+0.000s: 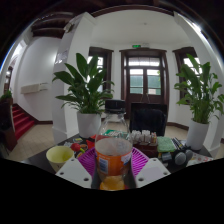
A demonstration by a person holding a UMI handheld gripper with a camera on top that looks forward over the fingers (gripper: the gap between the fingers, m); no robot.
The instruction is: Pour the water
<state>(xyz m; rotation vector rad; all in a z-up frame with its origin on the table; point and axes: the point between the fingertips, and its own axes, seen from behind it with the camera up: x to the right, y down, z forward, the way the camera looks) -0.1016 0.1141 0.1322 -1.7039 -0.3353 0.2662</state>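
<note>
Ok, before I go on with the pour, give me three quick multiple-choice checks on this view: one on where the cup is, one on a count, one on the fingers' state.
1. Where is the orange cup?
A. Between the gripper fingers
B. Beside the door
C. On the stairs

2. How many large potted plants stand on the floor?
A. None
B. Two
C. Five

3. The fingers are:
A. Empty and far from everything
B. Closed about the cup
C. Holding a plant

Key: 1 A, the cup sits between the pink pads. 2 B, one plant left of the door, another plant to its right. 3 B, both pads press on the cup's sides.
</note>
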